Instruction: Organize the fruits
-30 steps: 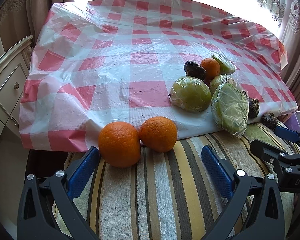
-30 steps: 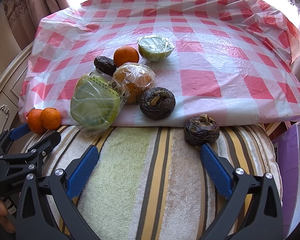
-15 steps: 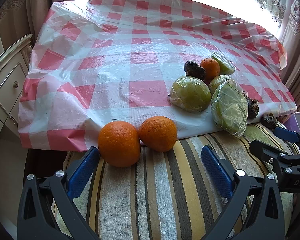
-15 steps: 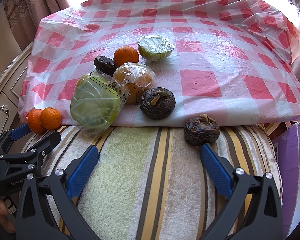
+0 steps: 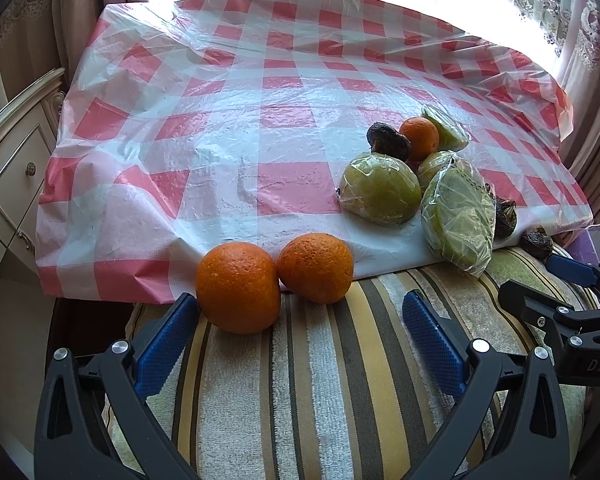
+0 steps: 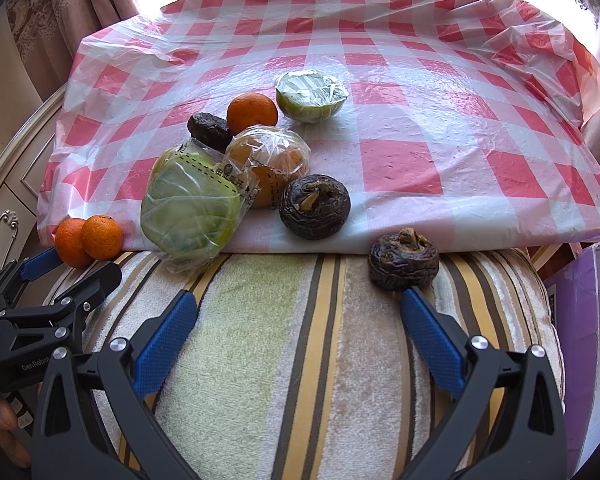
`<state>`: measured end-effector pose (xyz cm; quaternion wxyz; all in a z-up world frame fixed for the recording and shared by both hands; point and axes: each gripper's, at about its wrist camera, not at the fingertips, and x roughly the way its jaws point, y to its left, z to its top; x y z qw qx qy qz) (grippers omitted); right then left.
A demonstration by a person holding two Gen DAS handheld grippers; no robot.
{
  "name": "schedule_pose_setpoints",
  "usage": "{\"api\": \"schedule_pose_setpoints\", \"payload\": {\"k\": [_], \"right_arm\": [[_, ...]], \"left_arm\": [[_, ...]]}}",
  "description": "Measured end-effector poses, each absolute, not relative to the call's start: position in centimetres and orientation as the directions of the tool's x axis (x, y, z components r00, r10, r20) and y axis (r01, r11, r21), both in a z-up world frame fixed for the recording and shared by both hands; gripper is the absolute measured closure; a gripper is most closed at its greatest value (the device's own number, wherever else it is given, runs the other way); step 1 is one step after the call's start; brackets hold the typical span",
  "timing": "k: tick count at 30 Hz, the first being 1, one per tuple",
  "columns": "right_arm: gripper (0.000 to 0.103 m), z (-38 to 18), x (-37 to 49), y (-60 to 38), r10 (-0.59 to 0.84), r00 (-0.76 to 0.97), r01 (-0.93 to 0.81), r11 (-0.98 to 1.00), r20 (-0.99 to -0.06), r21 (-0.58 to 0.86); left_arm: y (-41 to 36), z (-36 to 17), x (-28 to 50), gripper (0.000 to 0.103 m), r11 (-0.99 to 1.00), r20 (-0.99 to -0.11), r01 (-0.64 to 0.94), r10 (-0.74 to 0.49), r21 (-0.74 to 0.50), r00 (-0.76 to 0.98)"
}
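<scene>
Two oranges (image 5: 238, 286) (image 5: 316, 268) lie side by side on the striped towel (image 5: 340, 380), just ahead of my open, empty left gripper (image 5: 298, 306); they also show in the right wrist view (image 6: 100, 237). A dark wrinkled fruit (image 6: 404, 259) sits on the towel at the right fingertip of my open, empty right gripper (image 6: 298, 306). Another dark fruit (image 6: 315, 206), wrapped green fruits (image 6: 190, 212) (image 6: 311, 90), a wrapped orange fruit (image 6: 270, 160), a small orange (image 6: 252, 114) and a third dark fruit (image 6: 208, 130) lie clustered on the checked cloth.
The red and white checked plastic cloth (image 5: 240, 100) covers the table beyond the towel. A cream drawer cabinet (image 5: 8, 176) stands at the left. A purple box (image 6: 580, 320) stands at the right. Curtains hang behind.
</scene>
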<state>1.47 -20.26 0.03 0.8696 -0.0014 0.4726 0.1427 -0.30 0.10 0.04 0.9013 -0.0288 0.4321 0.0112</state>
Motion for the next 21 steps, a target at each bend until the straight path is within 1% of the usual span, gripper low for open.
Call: {"api": "schedule_pose_setpoints", "payload": {"k": [12,21], "right_arm": [[0.001,0.04,1.66,-20.39,0.248,0.516,-0.249,0.959,-0.820,0.134],[0.001,0.02,1.60,-20.44,0.249,0.518,-0.249,0.959,-0.818,0.135]], "left_arm": [[-0.33,0.21,-0.18,0.005,0.999,-0.779,-0.047,0.013,-0.022,0.627],[0.00,0.15,-0.06,0.005,0.998,-0.776,-0.049,0.004,-0.035,0.631]]}}
